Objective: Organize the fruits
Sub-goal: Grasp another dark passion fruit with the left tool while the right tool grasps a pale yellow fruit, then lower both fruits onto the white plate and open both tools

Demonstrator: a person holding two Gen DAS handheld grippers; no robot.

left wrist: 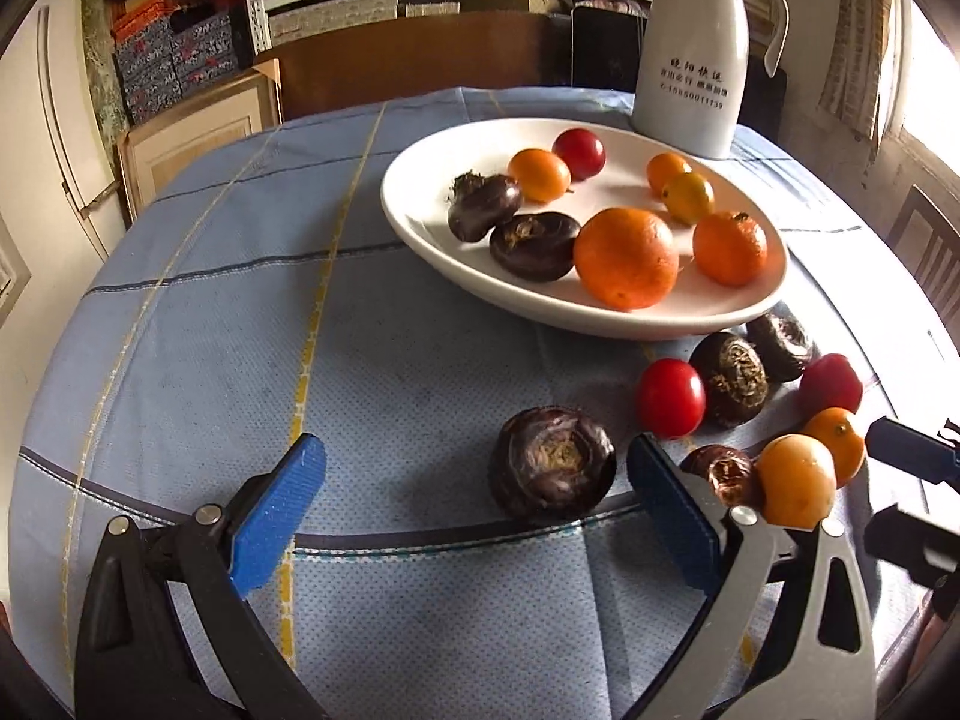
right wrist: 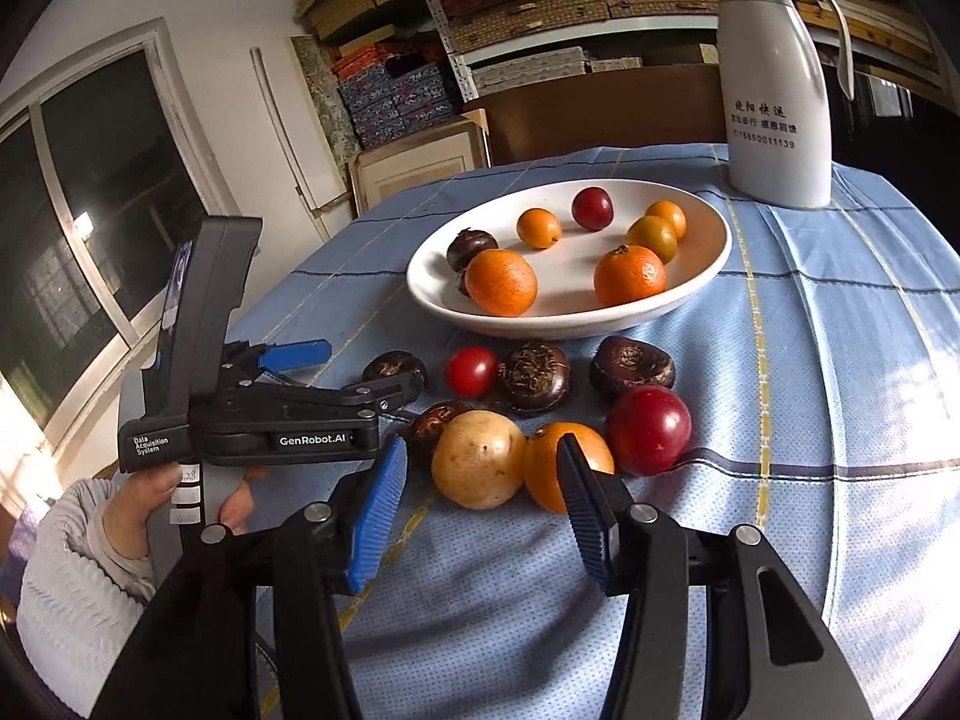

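Note:
A white oval bowl (left wrist: 420,228) (right wrist: 432,294) on the blue tablecloth holds oranges, small yellow-orange fruits, a red fruit and dark water chestnuts. Loose fruit lies in front of it. My left gripper (left wrist: 477,480) is open, with a dark water chestnut (left wrist: 552,463) on the cloth between its blue pads. My right gripper (right wrist: 480,486) is open just in front of a pale yellow fruit (right wrist: 478,459) and a small orange (right wrist: 549,468). The left gripper also shows in the right wrist view (right wrist: 360,369), low over the cloth.
A white thermos jug (left wrist: 696,54) (right wrist: 777,90) stands behind the bowl. Loose red tomatoes (left wrist: 670,398) (right wrist: 651,429) and several water chestnuts (right wrist: 534,375) lie between the bowl and the grippers. The round table's edge curves close on the left. Shelves and boxes fill the background.

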